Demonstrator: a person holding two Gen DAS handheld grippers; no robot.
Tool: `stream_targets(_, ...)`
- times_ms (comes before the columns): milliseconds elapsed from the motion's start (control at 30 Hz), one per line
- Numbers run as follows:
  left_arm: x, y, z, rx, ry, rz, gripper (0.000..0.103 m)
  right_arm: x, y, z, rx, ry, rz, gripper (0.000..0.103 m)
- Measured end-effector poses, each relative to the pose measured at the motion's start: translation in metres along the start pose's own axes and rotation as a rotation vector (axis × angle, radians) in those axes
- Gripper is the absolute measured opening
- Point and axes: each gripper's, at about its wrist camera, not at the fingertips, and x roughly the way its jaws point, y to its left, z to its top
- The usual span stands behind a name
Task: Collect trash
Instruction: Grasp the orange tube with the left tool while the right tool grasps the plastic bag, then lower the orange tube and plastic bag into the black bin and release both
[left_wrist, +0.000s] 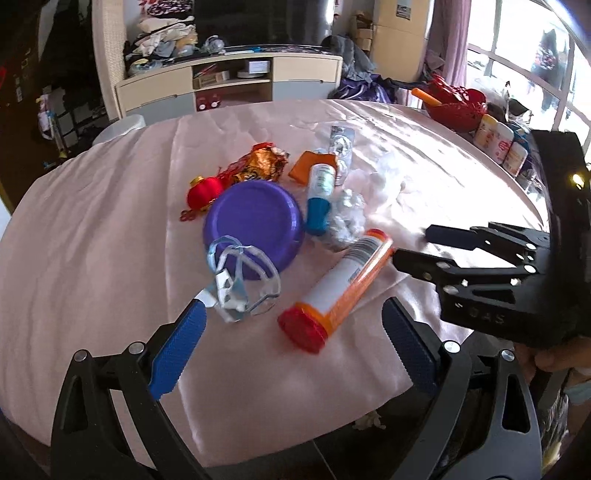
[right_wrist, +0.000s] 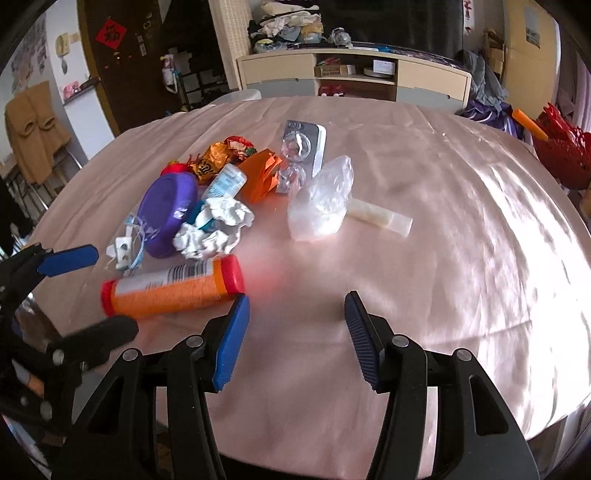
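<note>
1. Front and centre, one orange tube (left_wrist: 341, 284) with a red cap and a white label, a smooth plastic cylinder lying on its side on the table (left_wrist: 92, 240), nearest of the trash pile.
2. Just behind it, one glossy purple plate (left_wrist: 255, 225), round and upside down, with a tangle of pale blue ribbon and torn card (left_wrist: 240, 284) against its near rim.
3. Crumpled white paper (right_wrist: 214, 229) sits between plate and tube; one blue-capped bottle (left_wrist: 319, 192) lies beside it.
4. Further back: a creased foil wrapper (left_wrist: 258, 164), an orange paper box (right_wrist: 260, 177), a clear blister pack (right_wrist: 303, 147), one red lantern ornament (left_wrist: 205, 195).
5. Off to the right, apart from the pile, a filmy clear plastic bag (right_wrist: 321, 206) over a pale strip (right_wrist: 384, 218).
6. Left gripper (left_wrist: 291, 354): ribbed blue fingers (left_wrist: 177, 354) spread wide, holding nothing, flanking the tube's red cap without touching.
7. Right gripper (right_wrist: 295, 339): fingers wide too, empty; its left finger (right_wrist: 232, 339) is just beside the tube's far end, contact unclear.
8. Shiny pink satin cloth covers the table, wrinkled.
</note>
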Motion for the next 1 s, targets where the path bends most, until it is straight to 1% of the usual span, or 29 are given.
stream_targets(67,0.002,-0.001,0.000,0.008,0.000,-0.015,0.089,0.004,-0.003,0.005,0.002,0.000,0.005,0.055)
stream_targets(133,0.005,-0.004,0.000,0.014,0.003,-0.028,0.085,0.006,-0.008,0.010,0.018,0.004,0.027,0.055)
stream_targets(200,0.006,-0.007,-0.001,0.024,0.000,-0.037,0.076,0.005,-0.016,0.012,0.059,0.008,0.064,0.055)
stream_targets(233,0.005,-0.009,-0.001,0.030,-0.002,-0.040,0.074,0.005,-0.021,0.013,0.080,0.006,0.075,0.055)
stream_targets(267,0.005,-0.011,-0.001,0.037,-0.003,-0.046,0.069,0.004,-0.024,0.014,0.089,0.000,0.075,0.055)
stream_targets(333,0.004,-0.016,-0.001,0.049,-0.004,-0.062,0.063,0.003,-0.029,0.017,0.095,-0.012,0.072,0.055)
stream_targets(400,0.002,-0.020,-0.001,0.062,-0.005,-0.071,0.055,0.003,-0.030,0.020,0.101,-0.022,0.076,0.054)
stream_targets(533,0.004,-0.027,-0.002,0.084,0.007,-0.089,0.051,0.006,-0.028,0.030,0.092,-0.044,0.091,0.054)
stream_targets(567,0.007,-0.028,-0.003,0.088,0.016,-0.095,0.049,0.009,-0.026,0.034,0.089,-0.046,0.091,0.053)
stream_targets(600,0.009,-0.029,-0.004,0.090,0.022,-0.095,0.046,0.012,-0.025,0.037,0.085,-0.047,0.088,0.051)
stream_targets(667,0.013,-0.029,-0.006,0.090,0.031,-0.091,0.043,0.018,-0.023,0.041,0.083,-0.037,0.091,0.038)
stream_targets(733,0.014,-0.029,-0.008,0.079,0.030,-0.094,0.042,0.024,-0.024,0.043,0.077,-0.026,0.092,0.032)
stream_targets(767,0.014,-0.029,-0.008,0.078,0.030,-0.094,0.040,0.024,-0.023,0.043,0.075,-0.025,0.092,0.026)
stream_targets(833,0.013,-0.030,-0.008,0.078,0.033,-0.098,0.033,0.021,-0.022,0.043,0.070,-0.033,0.099,0.018)
stream_targets(867,0.011,-0.031,-0.009,0.081,0.031,-0.097,0.027,0.019,-0.022,0.042,0.066,-0.041,0.096,0.017)
stream_targets(1000,0.001,-0.036,-0.007,0.096,0.018,-0.083,0.027,0.000,-0.019,0.043,0.052,-0.079,0.091,0.016)
